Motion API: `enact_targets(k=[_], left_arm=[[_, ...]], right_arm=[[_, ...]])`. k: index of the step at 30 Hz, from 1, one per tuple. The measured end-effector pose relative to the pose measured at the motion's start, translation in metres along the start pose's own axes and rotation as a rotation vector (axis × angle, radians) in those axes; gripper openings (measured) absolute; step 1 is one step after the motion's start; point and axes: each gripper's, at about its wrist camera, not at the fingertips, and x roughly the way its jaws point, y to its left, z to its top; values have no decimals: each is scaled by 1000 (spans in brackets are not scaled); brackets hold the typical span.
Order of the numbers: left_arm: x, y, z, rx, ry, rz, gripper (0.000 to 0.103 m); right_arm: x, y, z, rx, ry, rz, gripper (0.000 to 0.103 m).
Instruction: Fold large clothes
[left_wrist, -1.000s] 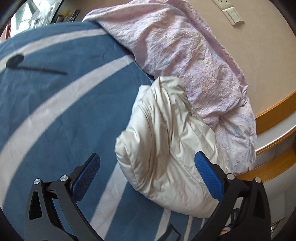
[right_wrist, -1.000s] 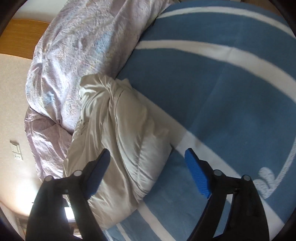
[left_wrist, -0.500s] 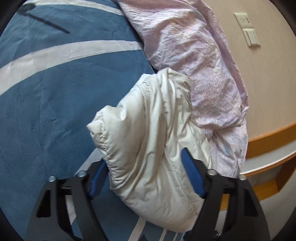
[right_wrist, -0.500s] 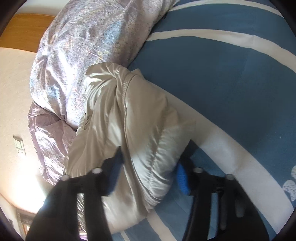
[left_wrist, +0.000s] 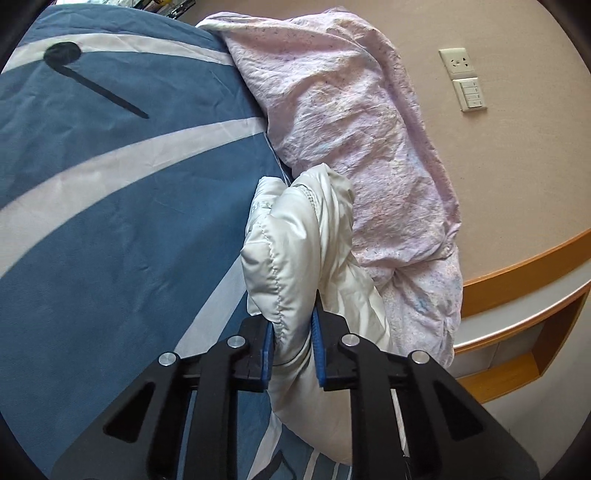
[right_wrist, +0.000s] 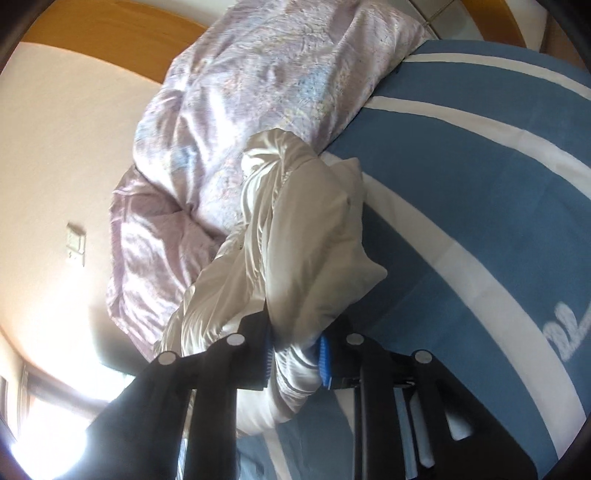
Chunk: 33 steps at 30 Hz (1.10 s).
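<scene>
A cream padded jacket (left_wrist: 295, 251) lies bunched on a blue bedspread with white stripes (left_wrist: 110, 221), against a pink crumpled quilt (left_wrist: 351, 122). My left gripper (left_wrist: 293, 350) is shut on a stitched edge of the jacket and lifts it off the bed. In the right wrist view my right gripper (right_wrist: 295, 358) is shut on another fold of the jacket (right_wrist: 306, 258), which hangs raised over the bedspread (right_wrist: 480, 206). The blue pads (right_wrist: 324, 354) press the fabric between them.
The pink quilt (right_wrist: 240, 129) is heaped along the bed's edge by the beige wall (left_wrist: 517, 166). A socket and switch plate (left_wrist: 463, 79) sit on the wall. A wooden ledge (left_wrist: 517, 295) runs below it.
Both grippers moved in onto the jacket and closed on it, from wide open a second ago. The jacket is now pinched and pulled up from the bed.
</scene>
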Motion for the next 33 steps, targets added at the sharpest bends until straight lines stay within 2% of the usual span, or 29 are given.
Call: enact_targets(k=[7, 14, 15, 17, 18, 19, 20, 22, 24, 27, 29, 33], left_arm=[[-42, 17, -12, 17, 31, 22, 16], [-61, 24, -20, 47, 22, 53, 17], [-61, 26, -22, 50, 20, 63, 17], [-59, 28, -24, 54, 15, 85, 19], [-57, 30, -24, 51, 14, 95, 21], [-57, 31, -25, 47, 13, 100, 22], [-57, 32, -25, 47, 13, 103, 26], [-56, 32, -24, 60, 6, 121, 34], [-58, 33, -23, 76, -9, 138, 52], [-59, 31, -23, 108, -27, 161, 63], [-59, 30, -22, 128, -34, 178, 67], [-56, 27, -22, 154, -30, 219, 76]], right_arm=[[-25, -12, -31, -51, 52, -18, 20], [-34, -9, -48, -144, 43, -75, 22], [-33, -11, -51, -155, 35, -93, 24], [-32, -12, -55, -188, 20, -151, 35], [-31, -11, -57, -209, 10, -186, 37], [-31, -11, -59, -226, -1, -212, 46], [-34, -9, -61, -250, -28, -253, 57], [-43, -4, -62, -294, -112, -340, 71], [-55, 4, -60, -340, -203, -404, 72], [-63, 25, -59, -423, -277, -449, 72], [-59, 44, -63, -508, -281, -453, 72], [-35, 83, -77, -666, -226, -411, 77]])
